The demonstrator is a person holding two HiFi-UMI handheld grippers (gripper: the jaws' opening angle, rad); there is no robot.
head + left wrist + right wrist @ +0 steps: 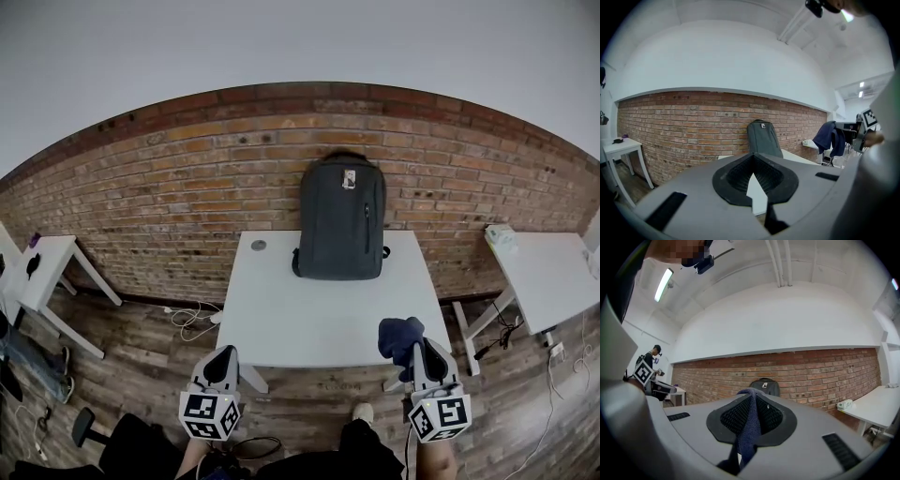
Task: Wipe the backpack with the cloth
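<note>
The right gripper [421,349] is clenched on the blue cloth [397,337] near the table's [309,319] near right corner. The left gripper [225,357] is closed and empty. The backpack [342,220] stands upright at the table's far edge, against the brick wall [187,178].

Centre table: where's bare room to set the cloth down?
Bare: the whole front half of the white table, from the base of the dark grey fabric backpack to the near edge, and the back-left strip between the backpack and a small grey round disc. Crowded: back centre-right only, where the backpack leans against the red brick wall.
</note>
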